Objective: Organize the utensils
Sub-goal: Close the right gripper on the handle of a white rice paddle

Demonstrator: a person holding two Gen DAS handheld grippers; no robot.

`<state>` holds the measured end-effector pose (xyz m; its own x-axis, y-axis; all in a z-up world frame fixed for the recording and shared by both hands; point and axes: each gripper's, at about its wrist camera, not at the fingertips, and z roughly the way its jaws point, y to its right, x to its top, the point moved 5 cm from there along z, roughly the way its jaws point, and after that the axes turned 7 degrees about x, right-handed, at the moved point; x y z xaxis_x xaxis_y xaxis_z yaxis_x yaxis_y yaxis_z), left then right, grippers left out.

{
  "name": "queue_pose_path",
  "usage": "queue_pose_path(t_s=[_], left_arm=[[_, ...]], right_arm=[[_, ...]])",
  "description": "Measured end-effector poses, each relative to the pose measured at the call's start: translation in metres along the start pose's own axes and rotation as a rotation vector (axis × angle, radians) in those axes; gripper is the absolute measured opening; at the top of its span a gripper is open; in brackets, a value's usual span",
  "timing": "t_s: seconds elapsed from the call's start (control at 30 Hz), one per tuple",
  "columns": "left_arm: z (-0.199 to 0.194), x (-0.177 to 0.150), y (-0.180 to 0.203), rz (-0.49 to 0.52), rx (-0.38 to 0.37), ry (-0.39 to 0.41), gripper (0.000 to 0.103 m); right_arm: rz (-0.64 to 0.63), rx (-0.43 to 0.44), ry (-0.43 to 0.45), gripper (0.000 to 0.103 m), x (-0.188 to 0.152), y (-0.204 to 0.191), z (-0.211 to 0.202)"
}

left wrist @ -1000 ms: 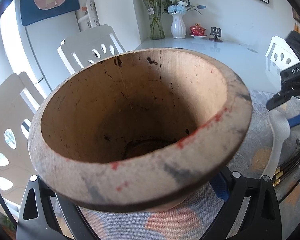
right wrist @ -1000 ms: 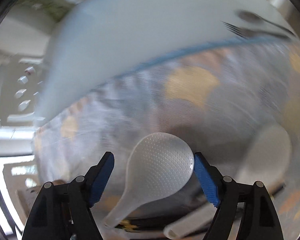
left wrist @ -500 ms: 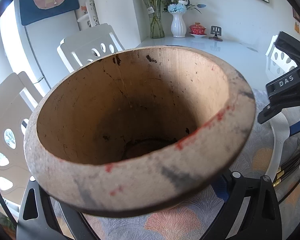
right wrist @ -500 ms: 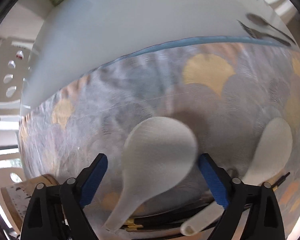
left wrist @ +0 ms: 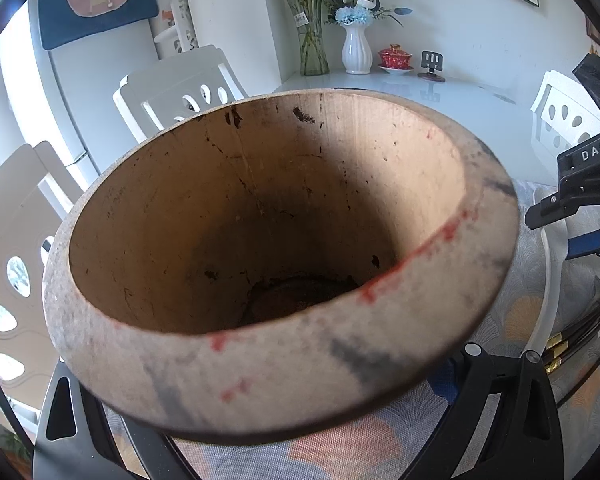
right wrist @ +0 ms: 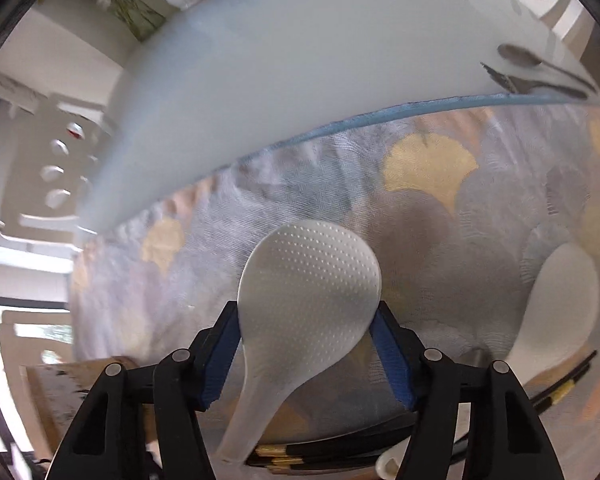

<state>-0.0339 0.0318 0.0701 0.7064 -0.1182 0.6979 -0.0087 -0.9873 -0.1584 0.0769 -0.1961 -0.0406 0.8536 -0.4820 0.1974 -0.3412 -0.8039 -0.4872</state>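
The pot (left wrist: 260,264) sits between the closed fingers of the left gripper (left wrist: 284,420) and looks empty, so nothing is sorted yet. The right gripper (right wrist: 306,354) has just been closing, and its blue pads now press on the bowl of the dotted rice paddle (right wrist: 308,304), low over the cloth (right wrist: 440,220). A second paddle (right wrist: 556,304), black chopsticks (right wrist: 332,454) and a metal spoon (right wrist: 520,58) and fork (right wrist: 540,86) still wait.
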Motion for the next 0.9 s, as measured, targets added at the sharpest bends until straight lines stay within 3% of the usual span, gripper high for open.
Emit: queue_pose_path(t_s=[0.2,0.57,0.63,0.67,0.7,0.9], left_arm=[[0.0,0.0,0.0,0.001,0.0,-0.002,0.098],[0.001,-0.002,-0.001,0.001,0.002,-0.001,0.098],[0.001,-0.003,-0.001,0.001,0.001,-0.001,0.098],[0.002,-0.004,-0.001,0.001,0.001,-0.002,0.098],[0.003,-0.004,-0.001,0.003,0.002,-0.003,0.098],[0.004,-0.006,-0.001,0.007,0.006,-0.005,0.098]], right_arm=[[-0.024,0.057,-0.001,0.06,-0.006,0.0,-0.015],[-0.092,0.13,-0.001,0.055,-0.011,-0.033,-0.005],[-0.097,0.144,-0.007,0.051,-0.011,-0.037,-0.005],[-0.097,0.158,-0.014,0.033,-0.011,-0.039,-0.004],[-0.096,0.164,-0.029,0.023,-0.012,-0.041,-0.002],[-0.096,0.113,-0.103,0.022,-0.013,-0.038,0.014]])
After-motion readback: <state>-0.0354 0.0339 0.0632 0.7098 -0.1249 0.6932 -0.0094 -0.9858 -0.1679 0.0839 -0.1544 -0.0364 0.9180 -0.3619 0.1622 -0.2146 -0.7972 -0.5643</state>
